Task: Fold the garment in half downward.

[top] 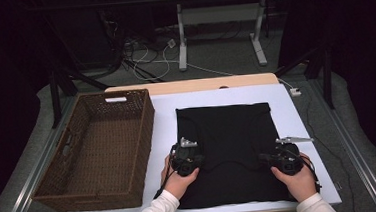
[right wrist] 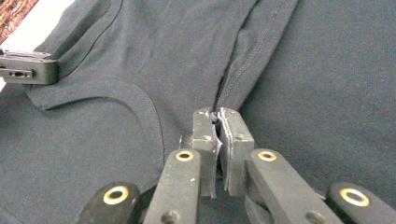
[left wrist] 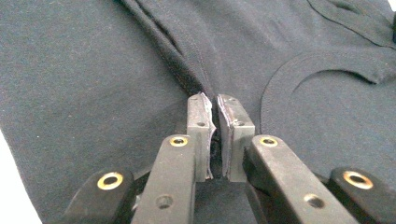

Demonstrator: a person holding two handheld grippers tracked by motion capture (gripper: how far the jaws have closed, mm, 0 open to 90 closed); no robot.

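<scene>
A black garment [top: 225,133] is lying flat on the white table top [top: 166,112], folded into a rough rectangle; its neckline is curving across the near half, between the two hands. A brown wicker basket [top: 98,147] is standing at the left of the table, just beside the cloth and apart from it.

The left gripper [top: 186,158] is resting on the near left part of the garment, held by the person's left hand [top: 178,179]; in the left gripper view its jaws are standing nearly together, with a raised ridge of dark fabric [left wrist: 212,149] pinched between the pads; a fold line is running away from the tips toward the far edge.

The right gripper [top: 285,158] is resting on the near right part of the garment, held by the right hand [top: 299,181]; in the right gripper view its jaws are likewise drawn narrow, clamping a small pleat of the same cloth [right wrist: 217,154]; a stitched hem is leading away from the tips. The other gripper's tip is showing at the left edge of that view, at the neckline.
</scene>
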